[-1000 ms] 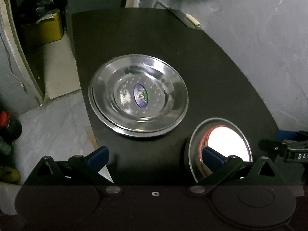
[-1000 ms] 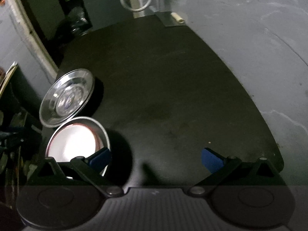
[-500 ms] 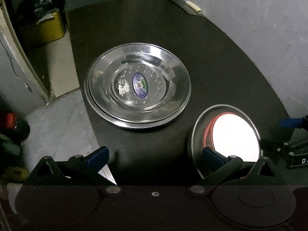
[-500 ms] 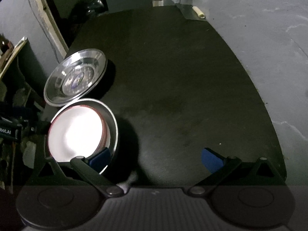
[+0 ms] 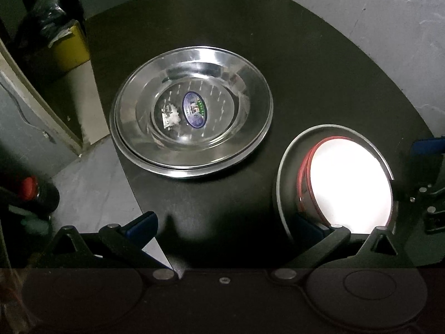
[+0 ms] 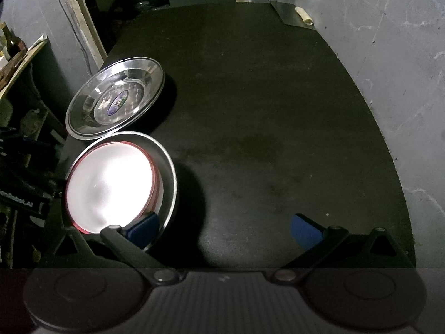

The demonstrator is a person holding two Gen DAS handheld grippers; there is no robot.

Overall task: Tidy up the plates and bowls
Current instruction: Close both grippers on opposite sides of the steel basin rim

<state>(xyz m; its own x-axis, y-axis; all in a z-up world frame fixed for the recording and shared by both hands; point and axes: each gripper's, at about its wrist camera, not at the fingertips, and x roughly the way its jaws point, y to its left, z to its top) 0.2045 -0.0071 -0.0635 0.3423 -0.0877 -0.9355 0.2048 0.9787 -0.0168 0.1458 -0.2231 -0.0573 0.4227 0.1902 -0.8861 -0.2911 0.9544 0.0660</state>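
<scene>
Dark table [image 5: 319, 64] against a grey wall [image 5: 389, 27], seen from both wrist cameras; steel plates [image 5: 192, 114], stacked two deep with a blue oval sticker [image 5: 194, 109] on the upper one, lie near the table's left edge; just to their near right, apart from them in the left wrist view, stands a steel bowl [image 5: 281, 172] holding a white bowl with a red rim [image 5: 347, 186], strongly lit. Left gripper [image 5: 225, 224]: tongs wide apart, its right finger low against the near rim of the nested bowls, whether touching cannot be told; its left finger past the table's near-left edge, over the floor. Right gripper [image 6: 225, 226]: tongs wide apart, nothing between them; its left finger overlaps the steel bowl's near rim, contact unclear; its right finger over bare tabletop. A yellow bin [image 5: 71, 46] stands on the floor at far left; a pale roll [image 6: 304, 15] lies at the table's far right corner.
</scene>
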